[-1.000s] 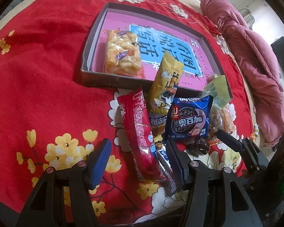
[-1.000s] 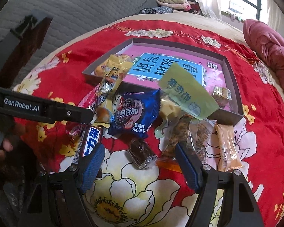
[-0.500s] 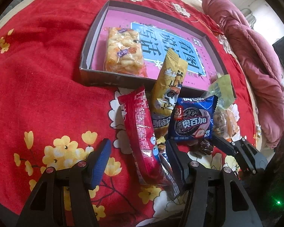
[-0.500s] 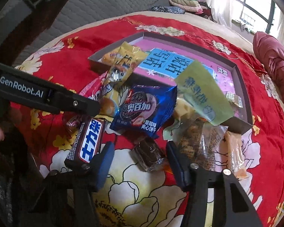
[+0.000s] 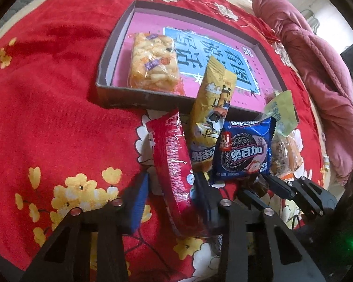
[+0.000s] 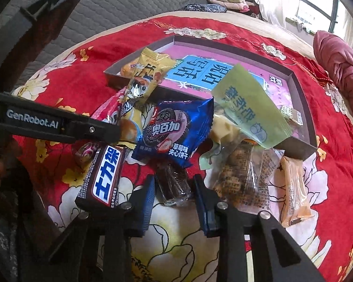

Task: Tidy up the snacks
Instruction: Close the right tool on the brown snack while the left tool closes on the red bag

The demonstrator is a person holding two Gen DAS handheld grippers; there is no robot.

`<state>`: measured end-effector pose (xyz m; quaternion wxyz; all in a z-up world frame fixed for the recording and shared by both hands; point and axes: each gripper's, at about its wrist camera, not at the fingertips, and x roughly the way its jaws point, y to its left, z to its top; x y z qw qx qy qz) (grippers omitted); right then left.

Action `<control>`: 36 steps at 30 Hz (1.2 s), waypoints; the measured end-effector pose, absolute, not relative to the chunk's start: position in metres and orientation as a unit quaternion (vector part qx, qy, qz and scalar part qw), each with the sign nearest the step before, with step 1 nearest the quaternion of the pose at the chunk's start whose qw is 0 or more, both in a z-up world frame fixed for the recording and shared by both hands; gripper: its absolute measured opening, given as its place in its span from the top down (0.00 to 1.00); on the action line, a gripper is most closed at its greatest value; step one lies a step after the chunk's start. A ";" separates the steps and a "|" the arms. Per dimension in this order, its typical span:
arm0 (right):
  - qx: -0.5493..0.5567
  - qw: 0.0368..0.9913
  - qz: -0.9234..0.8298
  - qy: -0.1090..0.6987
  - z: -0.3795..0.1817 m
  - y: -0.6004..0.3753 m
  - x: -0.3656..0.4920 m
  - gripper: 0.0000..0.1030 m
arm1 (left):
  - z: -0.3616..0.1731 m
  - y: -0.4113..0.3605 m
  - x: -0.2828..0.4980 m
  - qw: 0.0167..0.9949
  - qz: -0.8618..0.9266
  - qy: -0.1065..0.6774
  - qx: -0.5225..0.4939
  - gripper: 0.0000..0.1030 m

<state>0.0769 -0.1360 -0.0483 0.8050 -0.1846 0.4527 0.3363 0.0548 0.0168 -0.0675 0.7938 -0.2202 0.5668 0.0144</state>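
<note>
I see my left gripper (image 5: pixel 170 188) closing around the long red snack pack (image 5: pixel 173 164), which lies between its pads on the red bedspread (image 5: pixel 47 117), near the box (image 5: pixel 120 47). My right gripper (image 6: pixel 174 188) is closing on the small brown wrapped candy (image 6: pixel 173 183), just near of the blue biscuit pack (image 6: pixel 174 129); the pads touch it.

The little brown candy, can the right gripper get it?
Probably yes. The brown candy already sits between the closing right gripper fingers, nothing lies on top, though the blue cookie pack crowds its far end.
</note>
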 end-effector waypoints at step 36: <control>-0.081 0.835 0.383 0.386 0.001 -0.165 0.073 0.69 | 0.000 0.038 0.037 0.839 0.015 0.496 -0.224 0.81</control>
